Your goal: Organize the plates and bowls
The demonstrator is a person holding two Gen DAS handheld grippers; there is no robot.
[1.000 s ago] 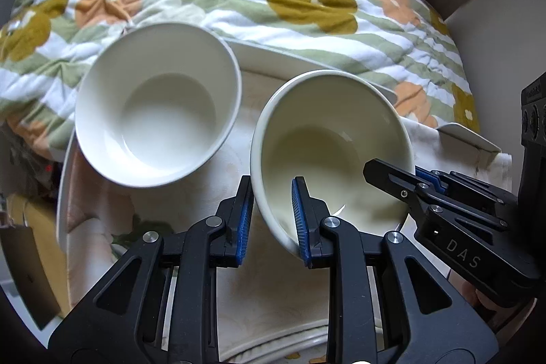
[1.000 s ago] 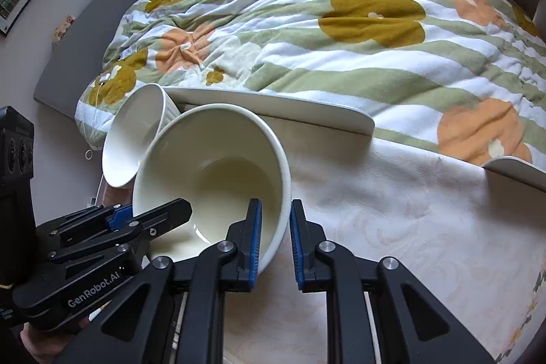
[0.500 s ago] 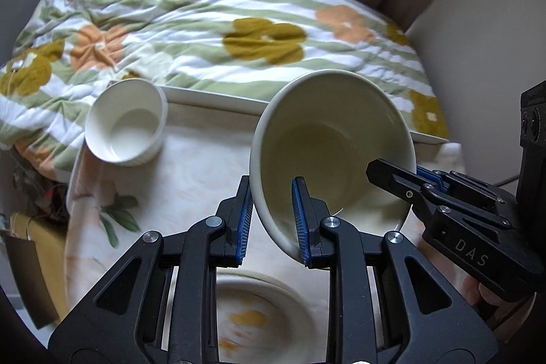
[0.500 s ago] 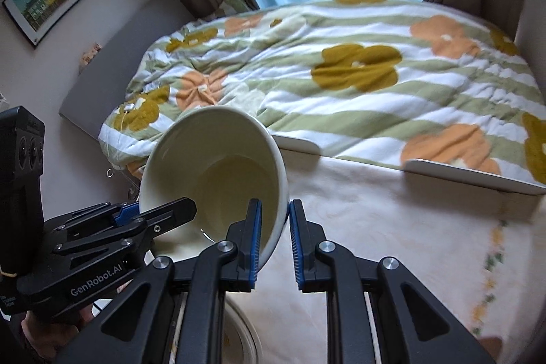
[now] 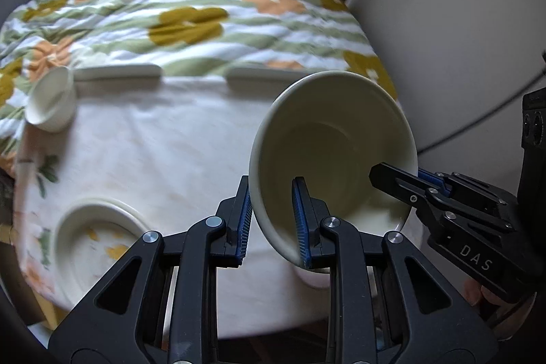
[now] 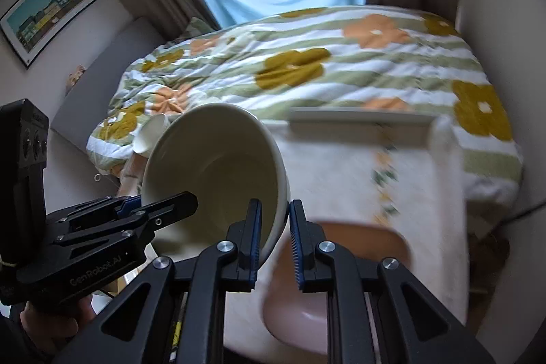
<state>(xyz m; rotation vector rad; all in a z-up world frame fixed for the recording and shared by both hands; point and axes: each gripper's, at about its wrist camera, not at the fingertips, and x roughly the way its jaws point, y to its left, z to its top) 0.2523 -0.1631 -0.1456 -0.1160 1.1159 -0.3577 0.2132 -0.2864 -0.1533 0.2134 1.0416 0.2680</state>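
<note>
Two grippers, left gripper (image 5: 273, 220) and right gripper (image 6: 274, 243), are being clamped on the cream bowl (image 5: 332, 156), now being carried away from the small white bowl (image 5: 51, 103), upper left.

I counted two cream bowls: a large bowl (image 5: 334, 145) held up off the table (image 5: 163, 139), and a small bowl (image 5: 51, 103) at the table's far left corner. There was one floral plate (image 5: 99, 237) near the table's front left edge, and one pink dish (image 6: 297, 306) by its near edge in the right wrist view. Two grippers were in view, the left gripper (image 5: 273, 220) and the right gripper (image 6: 274, 241). One framed picture (image 6: 47, 12) hung on the wall.
</note>
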